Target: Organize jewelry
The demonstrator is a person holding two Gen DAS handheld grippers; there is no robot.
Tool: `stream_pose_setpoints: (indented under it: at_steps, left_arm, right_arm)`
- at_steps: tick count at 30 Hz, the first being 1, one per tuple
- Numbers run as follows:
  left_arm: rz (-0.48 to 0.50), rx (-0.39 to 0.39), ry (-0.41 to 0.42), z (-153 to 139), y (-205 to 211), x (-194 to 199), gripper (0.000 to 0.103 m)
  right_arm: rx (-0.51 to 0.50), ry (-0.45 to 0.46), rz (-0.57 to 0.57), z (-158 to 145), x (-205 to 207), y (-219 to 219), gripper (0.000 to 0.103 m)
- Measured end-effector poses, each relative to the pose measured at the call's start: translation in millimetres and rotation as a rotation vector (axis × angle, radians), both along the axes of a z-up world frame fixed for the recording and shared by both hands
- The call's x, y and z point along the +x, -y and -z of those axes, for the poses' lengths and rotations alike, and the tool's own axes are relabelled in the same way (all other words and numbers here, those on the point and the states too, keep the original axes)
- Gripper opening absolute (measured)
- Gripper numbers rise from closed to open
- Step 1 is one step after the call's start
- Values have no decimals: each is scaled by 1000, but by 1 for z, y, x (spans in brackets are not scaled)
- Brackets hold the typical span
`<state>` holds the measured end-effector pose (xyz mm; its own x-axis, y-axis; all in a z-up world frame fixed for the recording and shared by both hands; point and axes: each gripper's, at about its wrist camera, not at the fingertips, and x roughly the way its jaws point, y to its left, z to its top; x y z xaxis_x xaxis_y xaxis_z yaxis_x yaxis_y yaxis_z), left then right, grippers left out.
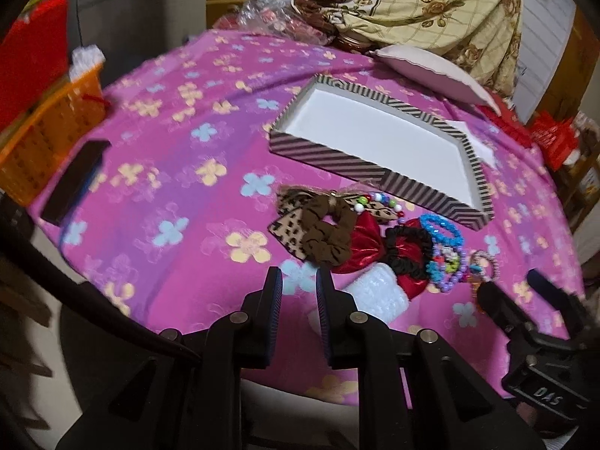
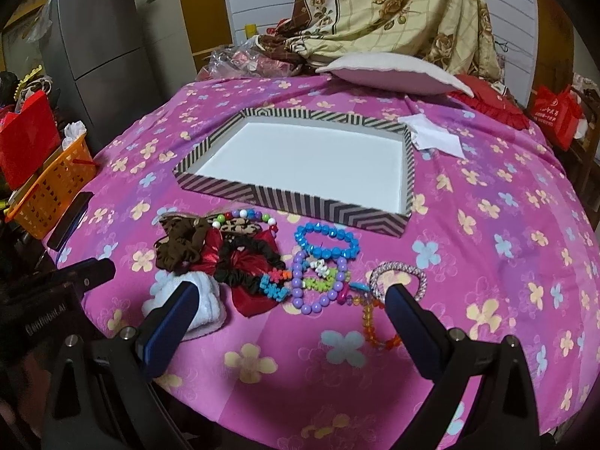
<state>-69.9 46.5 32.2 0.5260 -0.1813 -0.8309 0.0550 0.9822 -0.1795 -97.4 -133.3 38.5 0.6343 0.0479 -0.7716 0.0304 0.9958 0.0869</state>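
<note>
Pink flowered cloth (image 2: pixel 487 195) covers your table; L to R on it: orange plastic basket (image 2: pixel 52 191), then the jewelry heap w/ brown fabric scrunchie (image 2: pixel 180 247), red satin bow (image 2: pixel 243 262), blue bead bracelet (image 2: pixel 326 242), purple bead bracelet (image 2: pixel 318 285). Striped shallow cardboard tray (image 2: pixel 296 195) sits just behind the heap. Your left gripper (image 1: pixel 299 281) has fingers nearly together, holding nothing; right gripper (image 2: pixel 290 300) fingers wide apart, near the beads.

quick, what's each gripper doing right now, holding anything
Left gripper: open with a narrow gap, holding nothing.
Right gripper: open wide, holding nothing, poised just short of the purple bead bracelet.
</note>
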Motion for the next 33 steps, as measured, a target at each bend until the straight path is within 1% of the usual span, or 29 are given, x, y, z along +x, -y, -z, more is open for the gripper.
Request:
stream_pose_setpoints:
  at_steps: [1,5,7,9,12,15,17,19,22,30,32,33]
  left_arm:
    - [5,-30,-11,2,-4,1,48]
    - [25,-69,-22,7,-7,3,52]
    - [69,-100,-44,12,0,4,56]
    - [119,-115,-71,19,8,3,57]
    - [183,-88,-97,30,23,3,58]
    - [214,-61,-111,38,31,4,58]
    - [217,-50,-111,42,34,6,62]
    - [220,-34,-110,46,37,8,62]
    - [234,-11,-97,48,39,9,62]
    - [258,-19,-89,50,39,14,61]
    - [257,-21,-91,51,40,15,61]
    - [256,-23,-96,51,40,16,61]
  right_arm:
    - [6,-3,-6,2,0,0,102]
    - [26,-18,-25,12,1,2,101]
    - [45,-37,-29,20,4,4,99]
    - [58,-49,-33,24,6,6,97]
    - [53,-52,-20,27,9,12,97]
    - [58,-49,-15,27,15,19,96]
    - [56,-46,-23,27,20,20,92]
    - [58,-48,-47,28,28,20,82]
    - [63,-65,-91,32,43,15,73]
    - [9,-117,-202,51,78,-5,62]
    - [8,-135,-227,57,86,-8,57]
    - [14,-145,-241,60,89,-9,50]
